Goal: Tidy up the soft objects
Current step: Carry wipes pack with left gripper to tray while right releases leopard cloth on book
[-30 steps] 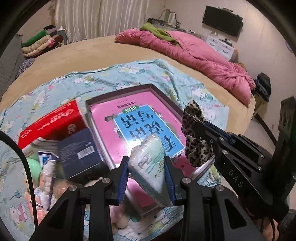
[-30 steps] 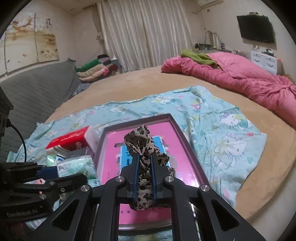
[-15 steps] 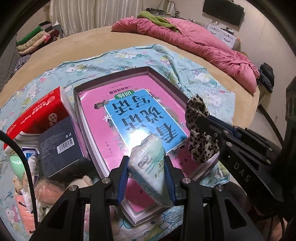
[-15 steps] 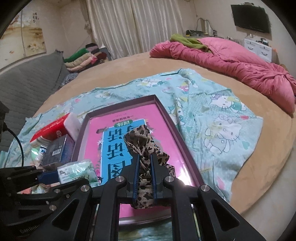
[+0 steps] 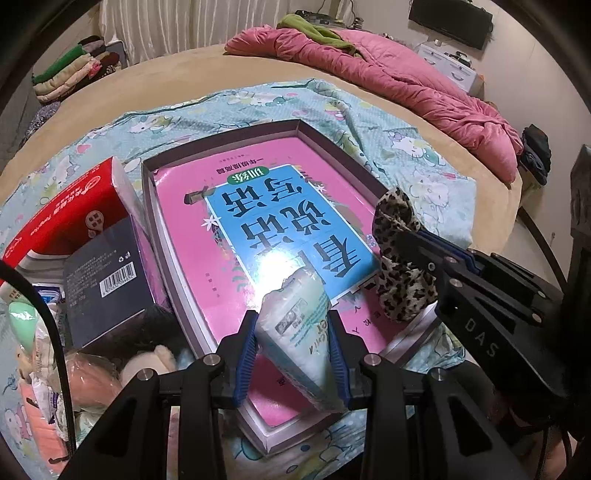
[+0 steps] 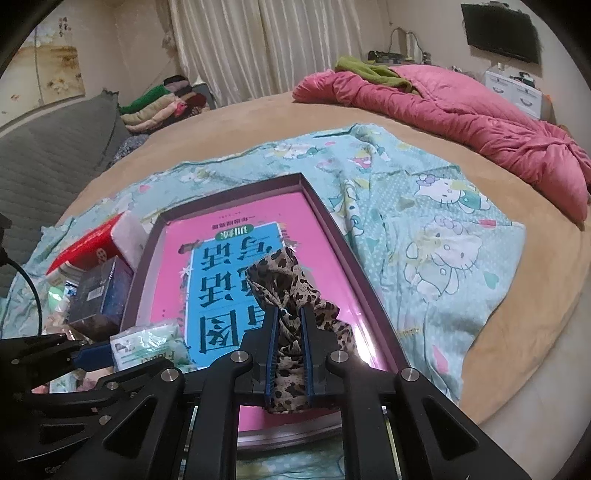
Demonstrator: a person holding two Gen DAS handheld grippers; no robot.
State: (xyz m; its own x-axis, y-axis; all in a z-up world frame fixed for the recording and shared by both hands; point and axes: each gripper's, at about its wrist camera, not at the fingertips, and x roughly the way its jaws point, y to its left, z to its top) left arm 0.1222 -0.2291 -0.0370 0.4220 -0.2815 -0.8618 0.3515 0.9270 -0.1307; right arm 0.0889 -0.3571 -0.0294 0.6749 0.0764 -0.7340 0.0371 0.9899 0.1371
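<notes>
A wide tan round bed fills the room — pale pleated curtains behind, a black wall-mounted screen, perhaps a television, far right.

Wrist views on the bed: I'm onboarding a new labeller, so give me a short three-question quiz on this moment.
1. True or false: the left gripper is empty.
2. What does the right gripper hold? A) a red box B) leopard-print cloth C) a green sock
3. What lies inside the shallow tray below both grippers?

Key:
1. False; its jaws are shut on a tissue pack.
2. B, the leopard-print cloth.
3. A pink and blue book.
</notes>
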